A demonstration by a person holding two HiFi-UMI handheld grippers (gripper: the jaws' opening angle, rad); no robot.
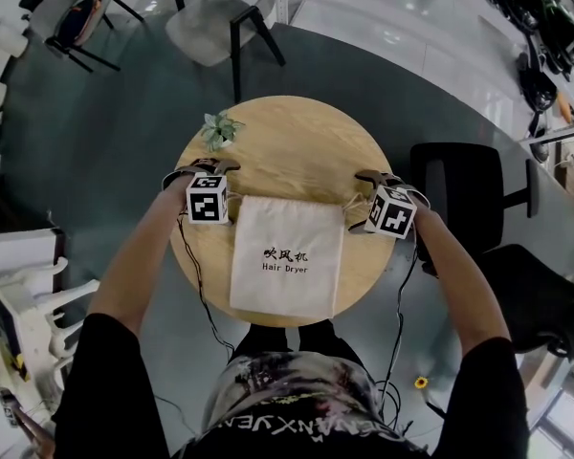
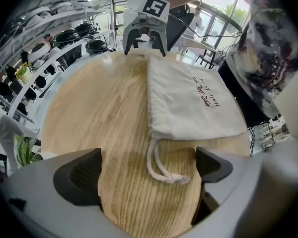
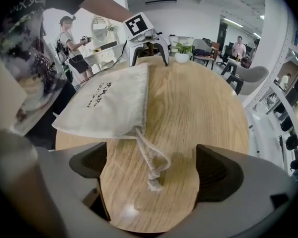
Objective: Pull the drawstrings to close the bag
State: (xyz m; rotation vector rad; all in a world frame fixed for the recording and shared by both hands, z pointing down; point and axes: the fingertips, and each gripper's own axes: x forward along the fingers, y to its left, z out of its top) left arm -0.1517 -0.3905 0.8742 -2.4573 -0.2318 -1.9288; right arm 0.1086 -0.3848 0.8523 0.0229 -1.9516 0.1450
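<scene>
Bag (image 1: 287, 254) is laid flat on the round table (image 1: 297, 132), mouth away from the person, so a cord loop is exposed at each top corner. Left gripper (image 2: 149, 170) is held spread over the left drawstring (image 2: 175, 178). Right gripper (image 3: 154, 168) is likewise wide over the right drawstring (image 3: 154, 177) (neither cord pinched). Small plant (image 1: 220, 128) is seen near the left gripper; outward pull paths are judged unobstructed.

A cream cloth bag (image 1: 287, 256) lies flat at the centre of the head view, printed "Hair Dryer" in dark letters, its ungathered mouth toward the top of the frame. The left drawstring (image 2: 161, 168), white and knotted, trails slack at lower centre of the left gripper view. The right drawstring (image 3: 151, 162) loops slack at lower centre of the right gripper view.
</scene>
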